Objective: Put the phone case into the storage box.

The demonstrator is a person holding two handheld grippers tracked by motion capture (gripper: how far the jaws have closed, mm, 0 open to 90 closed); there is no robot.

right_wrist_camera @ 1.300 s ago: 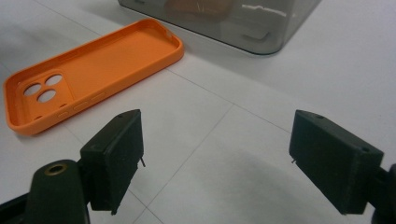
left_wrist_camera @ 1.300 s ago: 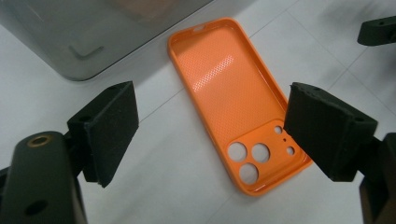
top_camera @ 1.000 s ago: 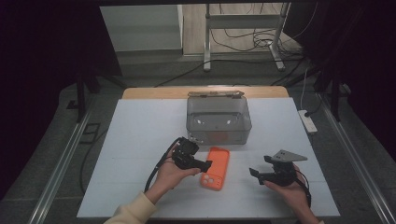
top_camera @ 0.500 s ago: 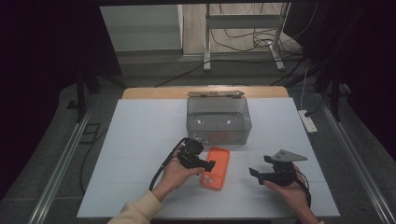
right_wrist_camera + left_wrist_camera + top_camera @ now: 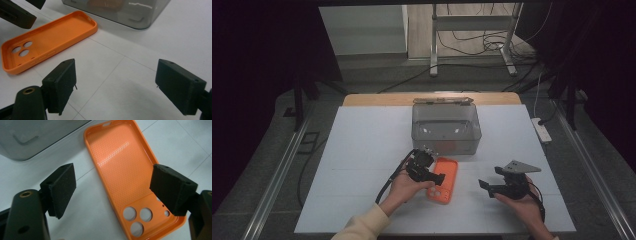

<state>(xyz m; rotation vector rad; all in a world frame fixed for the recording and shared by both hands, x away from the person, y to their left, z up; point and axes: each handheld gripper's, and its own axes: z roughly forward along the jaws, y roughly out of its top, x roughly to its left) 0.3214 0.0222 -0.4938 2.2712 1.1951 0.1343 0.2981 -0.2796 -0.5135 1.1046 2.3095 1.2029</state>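
Jaws spread wide, our left gripper [image 5: 428, 172] hung over the orange phone case [image 5: 130, 177], which lay hollow side up on the tabletop [image 5: 362, 150] just before the clear box [image 5: 446, 127]. Our right gripper [image 5: 504, 186] waited well aside, jaws also apart. We judged the approach underway; next came lowering and closing across the case's 2 long walls.

An orange phone case [image 5: 444, 180] is laid flat, hollow side up, just in front of the clear plastic box [image 5: 446, 127]. Three round camera holes are cut in the end farther from the box.
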